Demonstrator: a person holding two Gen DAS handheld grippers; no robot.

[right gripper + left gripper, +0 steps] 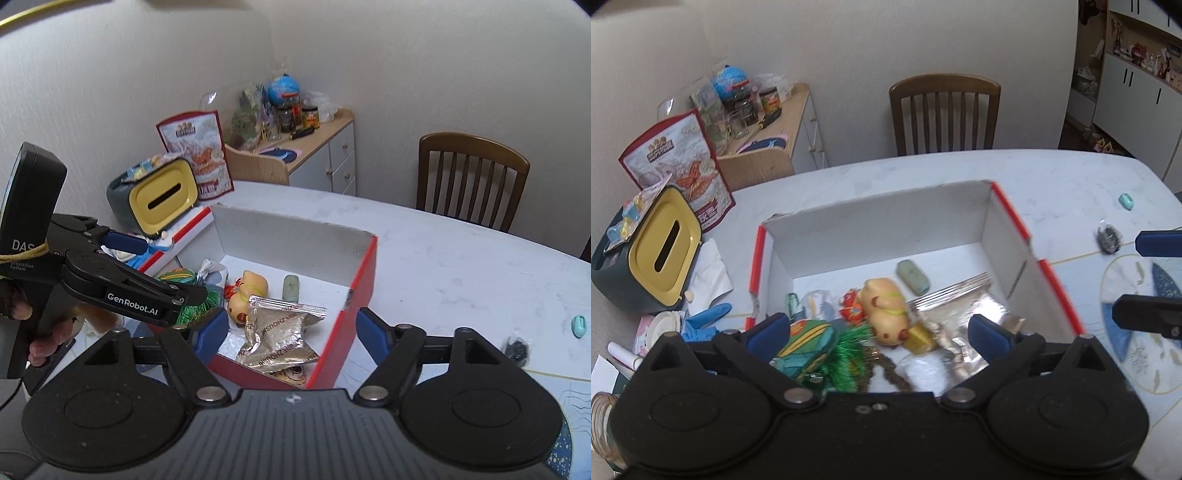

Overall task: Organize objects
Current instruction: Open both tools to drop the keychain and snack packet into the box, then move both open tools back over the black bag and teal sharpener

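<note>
While set on the white table (461,251), red-and-white cardboard box (354,295) holding silver foil packets (280,332), yellow pig toy (245,295), green soap bar (290,287). Left gripper (879,328) spread wide, empty, above it; right gripper (291,332) likewise. Outside, right: teal clip (578,325), black scrunchie (516,349).

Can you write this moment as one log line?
left gripper: open, over box | right gripper: open, empty | teal thing: on table
</note>
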